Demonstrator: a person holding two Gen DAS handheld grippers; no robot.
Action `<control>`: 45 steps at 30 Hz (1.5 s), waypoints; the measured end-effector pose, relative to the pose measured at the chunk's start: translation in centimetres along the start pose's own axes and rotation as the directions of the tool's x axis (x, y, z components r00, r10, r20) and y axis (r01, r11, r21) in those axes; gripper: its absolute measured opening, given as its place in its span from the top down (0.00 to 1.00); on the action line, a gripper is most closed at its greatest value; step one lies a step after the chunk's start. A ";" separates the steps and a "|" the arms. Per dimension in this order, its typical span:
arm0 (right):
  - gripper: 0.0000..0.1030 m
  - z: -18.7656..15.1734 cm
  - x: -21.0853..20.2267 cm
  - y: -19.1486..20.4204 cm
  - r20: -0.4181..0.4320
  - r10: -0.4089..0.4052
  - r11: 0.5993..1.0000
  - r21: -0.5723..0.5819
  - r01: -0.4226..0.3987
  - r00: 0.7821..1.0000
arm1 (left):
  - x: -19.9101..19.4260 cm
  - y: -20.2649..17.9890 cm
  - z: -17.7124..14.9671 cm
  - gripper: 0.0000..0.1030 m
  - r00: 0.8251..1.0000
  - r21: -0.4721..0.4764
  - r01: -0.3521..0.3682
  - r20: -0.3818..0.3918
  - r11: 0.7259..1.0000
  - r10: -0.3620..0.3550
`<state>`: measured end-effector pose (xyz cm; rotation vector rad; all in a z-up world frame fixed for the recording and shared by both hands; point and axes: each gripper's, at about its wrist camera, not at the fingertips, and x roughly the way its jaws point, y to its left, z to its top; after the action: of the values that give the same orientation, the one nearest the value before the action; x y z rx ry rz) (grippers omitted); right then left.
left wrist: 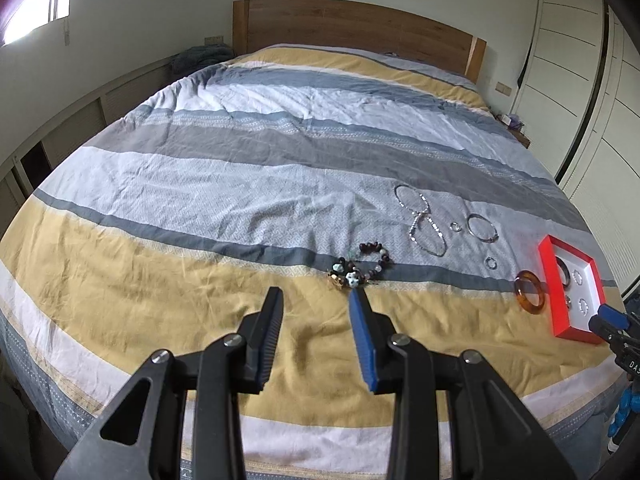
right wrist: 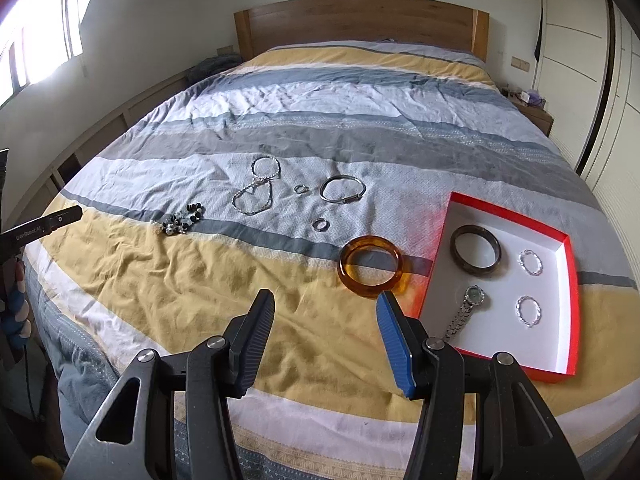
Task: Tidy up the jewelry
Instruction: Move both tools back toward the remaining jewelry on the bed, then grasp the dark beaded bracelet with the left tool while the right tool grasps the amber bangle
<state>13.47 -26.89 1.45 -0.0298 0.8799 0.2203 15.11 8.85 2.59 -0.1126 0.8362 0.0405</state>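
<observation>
Right wrist view looks along the right gripper, whose jaws stand apart with nothing between them, above the striped bed cover. Just ahead of the blue jaw lies an amber bangle, touching the cover and close beside the red box. That box sits ahead and to the right of the jaws; its white floor carries a dark bangle at the far left, a wristwatch nearer the jaws with its strap running over the near rim, and two small silver rings on the right. Farther ahead of the jaws lie a silver bangle, two small rings, silver chains and, off to the left, a beaded bracelet.

Left wrist view shows the left gripper, jaws also parted and empty, with the beaded bracelet just beyond the blue jaw's tip. The red box lies far to the right.
</observation>
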 end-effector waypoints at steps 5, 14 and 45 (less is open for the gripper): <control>0.49 0.3 3.2 0.2 -0.030 0.033 0.999 0.005 -0.033 0.999 | 3.2 -0.1 -0.3 0.69 0.999 -0.003 -0.003 -0.044 1.000 0.003; 0.53 1.2 7.5 0.6 -0.059 0.089 0.996 0.020 -0.087 0.994 | 7.5 -0.6 -0.5 0.69 0.996 -0.002 0.018 -0.092 1.000 -0.018; 0.56 2.1 14.2 -1.8 -0.139 0.057 0.996 0.075 -0.047 0.989 | 13.3 -0.8 0.6 0.69 0.990 -0.043 0.079 -0.112 0.996 -0.084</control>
<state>24.14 -25.86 -8.19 0.0447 1.0303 0.2376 24.50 8.04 -6.79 -0.1868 0.9438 -0.0267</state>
